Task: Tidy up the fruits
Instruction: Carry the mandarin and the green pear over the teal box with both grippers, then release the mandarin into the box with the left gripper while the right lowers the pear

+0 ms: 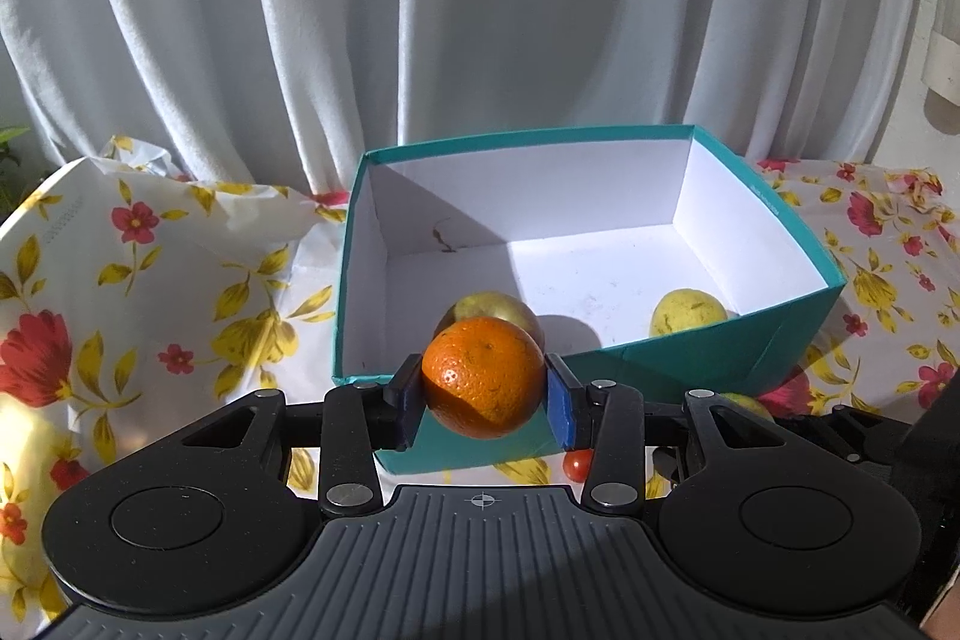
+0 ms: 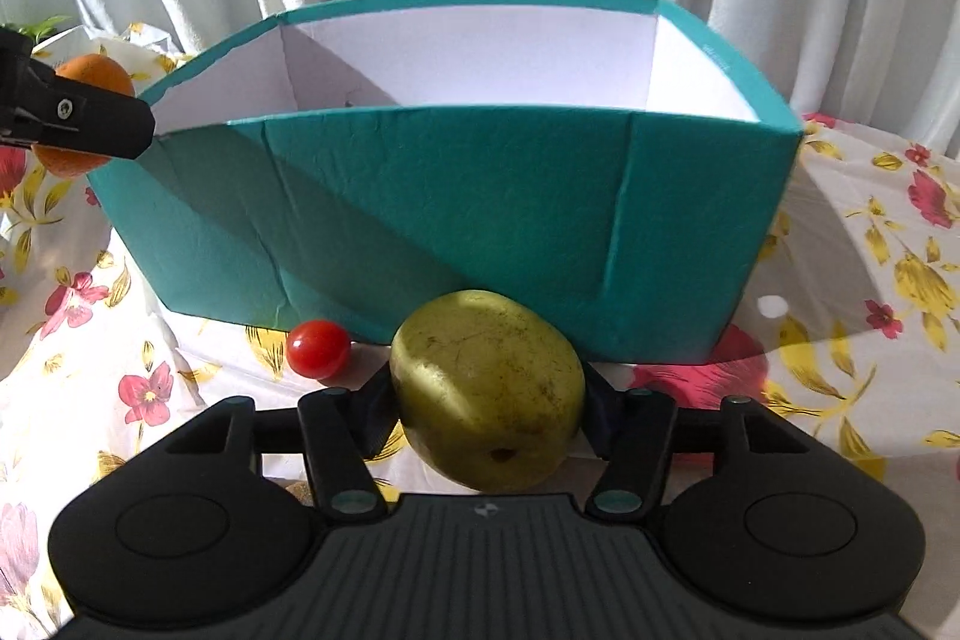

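My left gripper [image 1: 483,400] is shut on an orange [image 1: 483,376] and holds it in the air over the near wall of the teal box [image 1: 774,214]. Two yellow-green fruits lie inside the box, one [image 1: 492,307] just behind the orange and one [image 1: 687,313] at the near right. In the right wrist view, my right gripper [image 2: 489,400] is low in front of the box [image 2: 420,196], its dark pads against both sides of a yellow-green fruit [image 2: 489,394]. A red cherry tomato [image 2: 318,347] rests on the cloth just left of it.
A floral tablecloth [image 2: 870,268] covers the table. A crumpled floral plastic bag [image 1: 120,232] lies left of the box. White curtains [image 1: 480,10] hang close behind. The left gripper's finger [image 2: 90,124], with the orange, shows at the left edge of the right wrist view.
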Available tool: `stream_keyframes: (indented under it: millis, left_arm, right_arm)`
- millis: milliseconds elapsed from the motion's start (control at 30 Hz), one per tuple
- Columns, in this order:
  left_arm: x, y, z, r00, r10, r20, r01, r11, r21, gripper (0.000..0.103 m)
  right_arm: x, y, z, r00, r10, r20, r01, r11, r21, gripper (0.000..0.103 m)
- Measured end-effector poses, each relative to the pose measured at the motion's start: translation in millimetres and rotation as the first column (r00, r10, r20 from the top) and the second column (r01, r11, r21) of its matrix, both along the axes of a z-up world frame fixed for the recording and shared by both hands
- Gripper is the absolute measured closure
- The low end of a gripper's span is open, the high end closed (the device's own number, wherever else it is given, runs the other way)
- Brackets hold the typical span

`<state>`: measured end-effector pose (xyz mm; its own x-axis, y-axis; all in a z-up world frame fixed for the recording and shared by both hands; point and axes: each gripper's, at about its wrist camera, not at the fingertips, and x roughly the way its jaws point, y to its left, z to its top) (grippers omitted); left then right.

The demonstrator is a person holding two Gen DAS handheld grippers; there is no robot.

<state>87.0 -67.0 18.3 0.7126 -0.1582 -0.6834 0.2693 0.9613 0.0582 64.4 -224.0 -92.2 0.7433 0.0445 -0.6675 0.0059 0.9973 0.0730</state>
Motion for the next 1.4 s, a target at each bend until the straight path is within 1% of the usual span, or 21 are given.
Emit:
stream_keyframes:
  millis: [133, 267, 333, 433, 700, 900, 967, 1100, 1167, 1267, 1333, 1367, 1400]
  left_arm:
    - [1, -6, 10, 0.999, -0.009, 0.033, 0.009, 1.0, -0.002, 0.058]
    - [10, -19, 20, 0.997, -0.028, 0.072, 0.028, 1.0, -0.003, 0.058]
    - [17, -26, 21, 0.996, -0.033, 0.086, 0.034, 0.999, -0.004, 0.058]
    - [31, -39, 16, 0.995, -0.032, 0.094, 0.031, 0.999, 0.015, 0.058]
    - [72, -58, -17, 1.0, -0.004, 0.004, 0.004, 0.999, 0.036, 0.058]
    - [91, -67, -34, 0.999, 0.002, -0.043, 0.0, 0.999, 0.048, 0.058]
    - [98, -69, -42, 0.997, 0.003, -0.078, 0.001, 0.999, 0.052, 0.058]
    - [102, -72, -55, 0.994, 0.004, -0.105, 0.004, 0.997, 0.075, 0.057]
    - [103, -73, -58, 0.995, -0.003, -0.096, 0.011, 0.996, 0.084, 0.052]
    - [102, -72, -57, 0.995, -0.006, -0.104, 0.013, 0.998, 0.069, 0.046]
    - [103, -70, -55, 0.996, 0.002, -0.095, 0.005, 0.997, 0.071, 0.045]
    - [104, -68, -54, 0.995, 0.006, -0.097, 0.0, 0.998, 0.062, 0.04]
    - [104, -65, -52, 0.995, 0.01, -0.096, -0.005, 0.999, 0.051, 0.029]
  right_arm:
    - [-20, 1, 24, 0.997, 0.014, 0.077, -0.009, 0.998, -0.057, 0.043]
    - [-33, -9, 42, 0.992, -0.013, 0.124, 0.015, 1.0, -0.021, 0.043]
    - [-35, -16, 50, 0.988, -0.05, 0.144, 0.05, 0.999, 0.002, 0.043]
    - [-36, -28, 61, 0.982, -0.087, 0.166, 0.083, 0.996, 0.031, 0.043]
    - [-43, -46, 87, 0.962, -0.139, 0.235, 0.134, 0.99, 0.039, 0.043]
    - [-38, -52, 98, 0.949, -0.165, 0.269, 0.161, 0.986, 0.037, 0.043]
    - [-35, -53, 102, 0.947, -0.163, 0.276, 0.161, 0.987, 0.03, 0.043]
    - [-30, -52, 104, 0.945, -0.159, 0.286, 0.159, 0.987, 0.021, 0.043]
    - [-26, -51, 104, 0.946, -0.152, 0.286, 0.155, 0.988, 0.014, 0.043]
    - [-21, -50, 103, 0.948, -0.145, 0.284, 0.149, 0.989, 0.008, 0.043]
    - [-16, -51, 102, 0.948, -0.144, 0.283, 0.149, 0.989, 0.004, 0.043]
    - [-14, -51, 101, 0.948, -0.143, 0.283, 0.148, 0.989, 0.002, 0.043]
    - [-13, -51, 101, 0.949, -0.142, 0.283, 0.148, 0.989, 0.001, 0.043]
